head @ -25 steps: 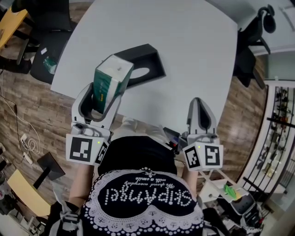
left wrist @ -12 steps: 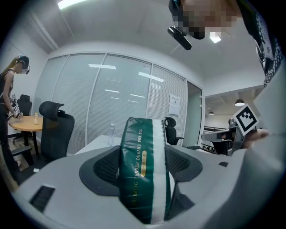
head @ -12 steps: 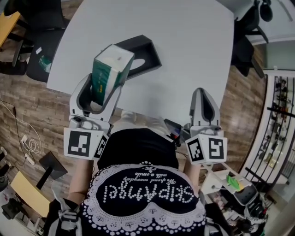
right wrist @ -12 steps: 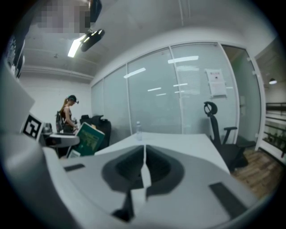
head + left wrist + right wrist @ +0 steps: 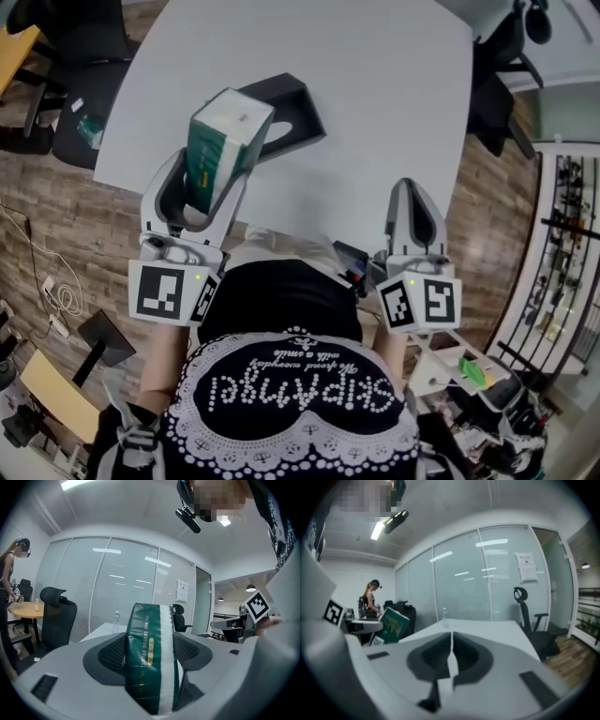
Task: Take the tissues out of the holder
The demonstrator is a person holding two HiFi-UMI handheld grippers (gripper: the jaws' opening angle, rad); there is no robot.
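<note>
Tissues in a soft green plastic pack with a white stripe (image 5: 228, 141) are out of the holder and up in the air, pinched across their narrow sides by the left gripper (image 5: 208, 185). The left gripper view shows the grey fingers (image 5: 108, 654) closed on the pack's lower half, the wrap (image 5: 152, 663) bulging a little between them, so the hold looks firm.

Little has changed. Over the last second the pack has kept the same tilt, its top leaning away from the person, and over the last half second neither gripper has shifted that I can see. Only the framing has slid slightly; the pack now covers a bit more of the holder's near end.

That flat black holder with an oval opening (image 5: 292, 111) lies on the white counter (image 5: 375, 84) near its near-left edge, just behind the raised pack. No other tissue pack shows on or around it, though the part behind the raised pack is hidden.

The right gripper (image 5: 405, 190) hangs at the counter's near edge, well apart from the holder; its own view shows the fingers (image 5: 449, 660) pressed together with nothing between them.

I judge the removal itself done: the pack is free and the motion has paused. What seems left is to set it on a bare stretch of the counter and let go. The soft wrap could slip or crumple if the squeeze changes on the way.
</note>
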